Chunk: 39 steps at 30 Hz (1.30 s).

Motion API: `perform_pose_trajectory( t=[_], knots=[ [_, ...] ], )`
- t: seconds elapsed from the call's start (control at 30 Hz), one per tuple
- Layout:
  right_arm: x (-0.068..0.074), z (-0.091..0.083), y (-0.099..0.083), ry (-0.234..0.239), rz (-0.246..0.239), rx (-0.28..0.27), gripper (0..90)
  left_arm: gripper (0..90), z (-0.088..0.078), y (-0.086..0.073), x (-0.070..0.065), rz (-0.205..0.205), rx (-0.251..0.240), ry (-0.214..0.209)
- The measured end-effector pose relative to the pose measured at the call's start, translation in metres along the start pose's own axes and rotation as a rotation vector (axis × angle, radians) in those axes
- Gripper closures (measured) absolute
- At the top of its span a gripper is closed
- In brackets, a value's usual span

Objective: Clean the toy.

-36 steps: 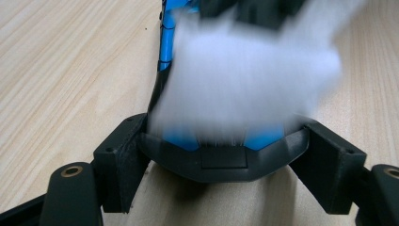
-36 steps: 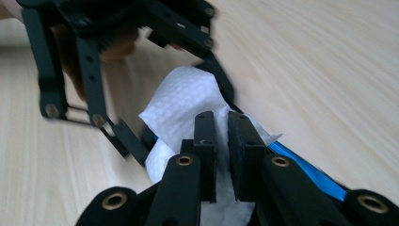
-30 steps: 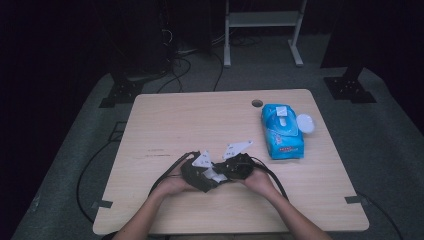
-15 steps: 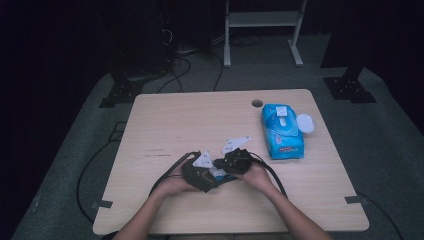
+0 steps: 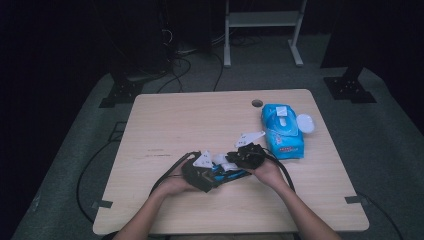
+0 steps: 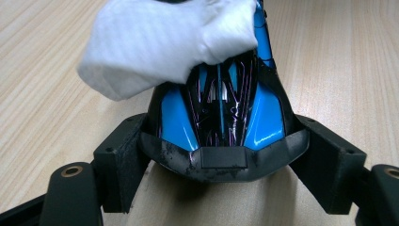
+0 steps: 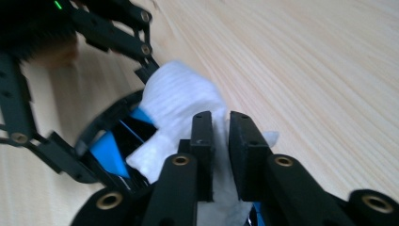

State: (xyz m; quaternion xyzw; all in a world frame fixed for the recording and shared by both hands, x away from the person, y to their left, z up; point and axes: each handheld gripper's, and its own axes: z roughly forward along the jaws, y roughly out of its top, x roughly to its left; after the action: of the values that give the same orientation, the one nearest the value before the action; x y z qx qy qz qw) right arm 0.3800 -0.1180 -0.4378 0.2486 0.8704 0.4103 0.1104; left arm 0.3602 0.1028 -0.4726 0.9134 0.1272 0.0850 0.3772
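My left gripper (image 5: pixel 202 175) is shut on a blue and black toy car (image 6: pixel 221 122), its jaws pressed against the car's two sides just above the wooden table (image 5: pixel 200 120). A folded white wipe (image 6: pixel 160 42) lies over the far end of the car. My right gripper (image 7: pixel 221 129) pinches that wipe (image 7: pixel 179 99) between its nearly closed jaws and holds it against the car (image 7: pixel 106 155). Those jaws have just been opening slightly, with the wipe still between them. In the high view both grippers meet near the table's front middle, right gripper (image 5: pixel 239 159) beside the left.
A blue pack of wipes (image 5: pixel 282 132) with its round white lid (image 5: pixel 305 123) flipped open lies at the right of the table. A cable hole (image 5: pixel 257 103) sits near the far edge. Black cables trail from both grippers across the front of the table.
My right gripper has slid a little to the right and away with the wipe over the car. The left gripper and car have stayed put.
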Motion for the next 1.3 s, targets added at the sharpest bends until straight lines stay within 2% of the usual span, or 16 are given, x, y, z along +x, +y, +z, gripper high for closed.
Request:
perform_pose_trajectory(
  t=[0.2, 0.27, 0.37, 0.47, 0.53, 0.67, 0.73, 0.83, 0.9, 0.97, 1.03, 1.1, 1.2, 1.3],
  knots=[
    [0.001, -0.008, 0.002, 0.054, 0.017, -0.023, 71.5, 23.9, 0.0, 0.0, 0.0, 0.002, -0.003, 0.001],
    [0.004, -0.005, 0.003, 0.069, 0.017, -0.025, 69.3, 23.9, 0.0, 0.0, 0.0, 0.002, -0.002, 0.002],
    [0.009, 0.009, 0.004, 0.092, 0.02, -0.007, 67.9, 23.9, 0.0, 0.0, 0.0, 0.001, 0.001, 0.001],
    [0.01, 0.021, 0.004, 0.108, 0.046, -0.012, 70.0, 23.9, 0.0, 0.0, 0.0, -0.003, 0.001, -0.002],
    [0.012, 0.025, 0.003, 0.114, 0.045, -0.01, 72.5, 23.9, -0.001, -0.001, 0.001, -0.005, 0.001, -0.006],
    [0.009, 0.021, 0.003, 0.095, 0.03, 0.008, 80.7, 24.0, 0.001, 0.002, -0.001, 0.001, 0.005, 0.006],
    [0.005, 0.017, 0.002, 0.069, 0.034, 0.011, 82.5, 24.0, 0.002, 0.002, -0.001, 0.003, 0.005, 0.008],
    [0.005, 0.016, 0.001, 0.069, 0.053, 0.008, 83.3, 24.0, 0.001, 0.002, -0.001, 0.0, 0.004, 0.006],
    [0.01, 0.02, 0.003, 0.117, 0.078, -0.011, 83.5, 24.0, 0.001, 0.002, -0.002, -0.003, 0.004, 0.007],
    [0.02, 0.028, 0.006, 0.132, 0.053, -0.009, 83.6, 24.0, 0.001, 0.002, -0.001, -0.007, 0.005, 0.003],
    [0.025, 0.031, 0.008, 0.12, 0.022, -0.006, 83.9, 24.0, 0.0, 0.001, -0.001, -0.005, 0.004, 0.003],
    [0.023, 0.028, 0.007, 0.113, 0.018, -0.001, 84.2, 24.1, 0.0, 0.001, -0.001, -0.003, 0.007, 0.007],
    [0.01, 0.014, 0.0, 0.054, 0.029, -0.005, 84.4, 24.0, 0.001, 0.001, -0.001, -0.001, 0.005, 0.008],
    [-0.004, 0.0, -0.009, -0.007, 0.035, 0.015, 84.5, 24.1, 0.0, 0.001, -0.001, 0.001, 0.004, 0.009]
  ],
)
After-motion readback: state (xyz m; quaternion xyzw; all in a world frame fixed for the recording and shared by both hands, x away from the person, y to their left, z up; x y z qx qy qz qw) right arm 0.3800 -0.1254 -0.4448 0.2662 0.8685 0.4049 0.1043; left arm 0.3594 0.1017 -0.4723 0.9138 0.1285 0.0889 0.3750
